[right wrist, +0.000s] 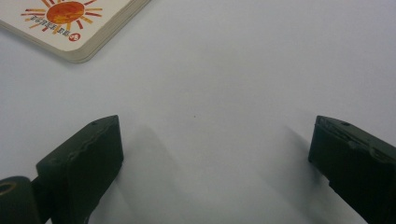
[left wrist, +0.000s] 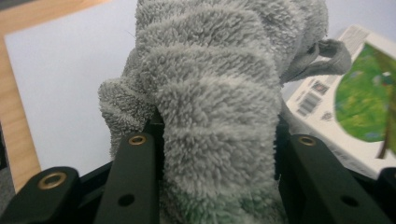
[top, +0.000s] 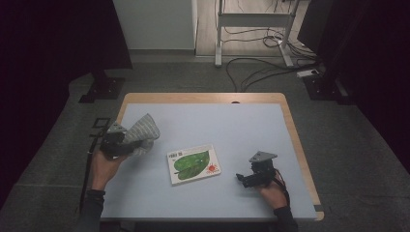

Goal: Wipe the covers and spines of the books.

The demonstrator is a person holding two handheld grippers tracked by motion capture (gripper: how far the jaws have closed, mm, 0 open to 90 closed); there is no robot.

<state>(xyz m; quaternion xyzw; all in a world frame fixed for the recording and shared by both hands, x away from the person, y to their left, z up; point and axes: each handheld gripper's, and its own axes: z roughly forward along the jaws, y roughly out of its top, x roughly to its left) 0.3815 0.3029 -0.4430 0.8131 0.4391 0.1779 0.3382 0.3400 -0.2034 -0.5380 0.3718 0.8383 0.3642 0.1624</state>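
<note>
A: What does the left gripper (top: 126, 145) hold?

B: Its two black jaws are clamped on a grey fluffy towel (top: 141, 131). In the left gripper view the towel (left wrist: 219, 107) fills the gap between the jaws, bunched into thick folds, with a thin grey loop hanging off its upper right edge. In the high view the cloth rises above and to the right of the gripper, near the table's left edge, and the person's left hand (top: 104, 164) grips the tool from below.

A: And the right gripper (top: 244, 179)?

B: Its jaws stand wide apart with nothing between them. The right gripper view (right wrist: 212, 140) shows bare pale-blue surface in the gap, the jaw tips low over it and casting soft shadows. The person's right hand (top: 271, 189) holds it at the near right part of the table, with a grey three-cornered plate on top.

A: What lies between the two grippers?

B: A picture book (top: 193, 164) lies flat near the table's middle, its cover showing a large green leaf and a small orange sun. In the right gripper view the sun corner of the book (right wrist: 74, 23) sits at upper left, well apart from the jaws. In the left gripper view the book (left wrist: 355, 98) lies just beyond the towel, to the right.

A: And the surface?

B: A pale-blue table (top: 232, 125) with a wooden rim, standing on grey carpet
</note>
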